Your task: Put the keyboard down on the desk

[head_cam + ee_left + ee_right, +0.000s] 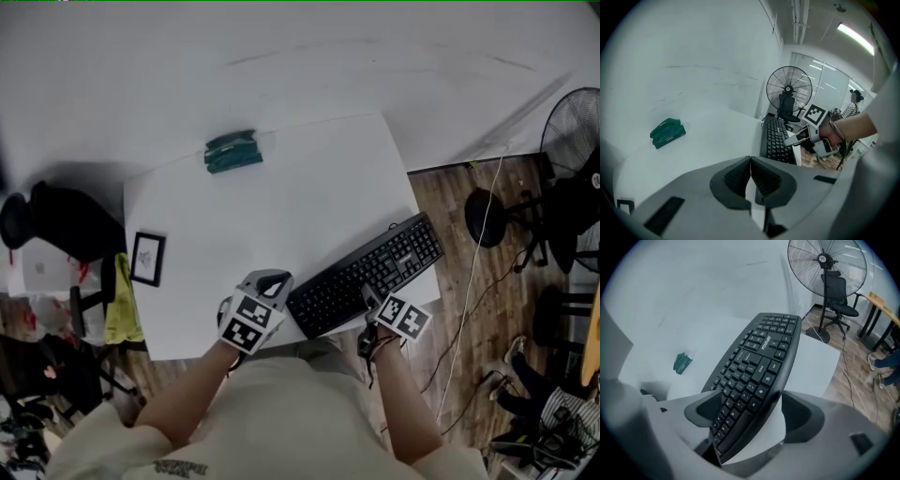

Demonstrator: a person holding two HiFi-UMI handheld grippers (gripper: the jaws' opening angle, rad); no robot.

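Observation:
A black keyboard (pixel 370 274) lies slantwise on the white desk (pixel 281 211), near its front right corner. My right gripper (pixel 375 302) sits at the keyboard's near end, its jaws wide open. In the right gripper view the keyboard (pixel 757 366) runs between the two pads of the right gripper (pixel 750 414), and a gap shows beside the right pad. My left gripper (pixel 270 281) rests at the desk's front edge, left of the keyboard, holding nothing. Its pads meet in the left gripper view (pixel 750 161), where the keyboard (pixel 777 140) and the right gripper (pixel 806 138) show beyond.
A green object (pixel 232 152) lies at the desk's far side, and a small black picture frame (pixel 147 259) at its left edge. A black bag (pixel 56 220) stands left of the desk. A floor fan (pixel 567 131) and an office chair (pixel 836 291) stand to the right on the wooden floor.

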